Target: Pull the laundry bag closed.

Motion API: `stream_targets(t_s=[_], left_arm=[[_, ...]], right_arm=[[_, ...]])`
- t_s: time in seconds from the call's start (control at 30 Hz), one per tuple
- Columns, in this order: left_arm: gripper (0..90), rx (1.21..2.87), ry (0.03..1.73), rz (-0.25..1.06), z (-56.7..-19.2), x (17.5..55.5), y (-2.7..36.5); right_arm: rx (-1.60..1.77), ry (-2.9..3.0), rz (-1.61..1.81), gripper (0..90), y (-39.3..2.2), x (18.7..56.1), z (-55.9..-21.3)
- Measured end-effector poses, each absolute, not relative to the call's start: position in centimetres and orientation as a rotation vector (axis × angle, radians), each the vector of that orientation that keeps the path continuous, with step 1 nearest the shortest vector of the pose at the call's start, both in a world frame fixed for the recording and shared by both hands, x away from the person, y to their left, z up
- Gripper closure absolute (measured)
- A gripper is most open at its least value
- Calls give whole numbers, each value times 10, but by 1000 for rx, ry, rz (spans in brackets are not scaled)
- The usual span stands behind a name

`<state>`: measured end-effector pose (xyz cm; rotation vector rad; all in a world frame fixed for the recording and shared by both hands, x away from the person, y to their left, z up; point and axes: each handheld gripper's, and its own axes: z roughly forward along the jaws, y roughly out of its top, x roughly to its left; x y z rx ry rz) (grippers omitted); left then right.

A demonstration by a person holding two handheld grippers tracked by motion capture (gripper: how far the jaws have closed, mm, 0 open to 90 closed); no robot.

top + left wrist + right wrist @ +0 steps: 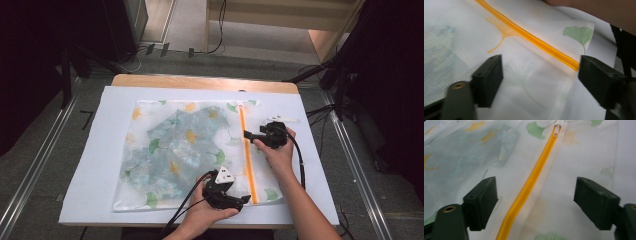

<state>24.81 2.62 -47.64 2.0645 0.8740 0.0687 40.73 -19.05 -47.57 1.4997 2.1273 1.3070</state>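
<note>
Mesh bag (180, 150) flat, zipper (247, 155) zipped shut | left gripper (245, 199) lower middle, jaws wide, empty | right gripper (248, 134) centre-right, wide, empty, looks done

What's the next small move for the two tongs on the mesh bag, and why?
Probably draw both hands back off the mesh bag. The orange zipper looks shut along its whole length, with the pull at the far end. The left tongs and right tongs both stand open, gripping nothing.
</note>
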Motion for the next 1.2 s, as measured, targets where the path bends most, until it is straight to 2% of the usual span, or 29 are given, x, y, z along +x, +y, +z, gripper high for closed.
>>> stream_targets(t_s=[0.1, 0.2, 0.47, 0.63, 0.77, 0.87, 0.97, 1.2], left_arm=[[68, 2073, 878, 134, -474, 248, 36], [32, 2063, 904, 154, -471, 250, 57], [33, 2009, 964, 179, -468, 255, 129], [48, 2010, 1014, 280, -461, 260, 173], [48, 1979, 1047, 284, -457, 259, 207], [48, 1968, 1050, 350, -453, 254, 229], [48, 1897, 1081, 384, -445, 250, 257], [50, 1800, 1155, 456, -442, 243, 296]], right_arm=[[1481, 2135, 1292, 132, -194, 385, -479], [1426, 2145, 1266, 128, -197, 364, -481], [1381, 2185, 1264, 123, -206, 326, -479], [1369, 2198, 1253, 123, -209, 303, -477], [1351, 2214, 1271, 123, -213, 285, -474], [1318, 2215, 1239, 123, -216, 271, -470], [1327, 2181, 1254, 123, -225, 260, -465], [1375, 2099, 1269, 125, -253, 241, -457]])
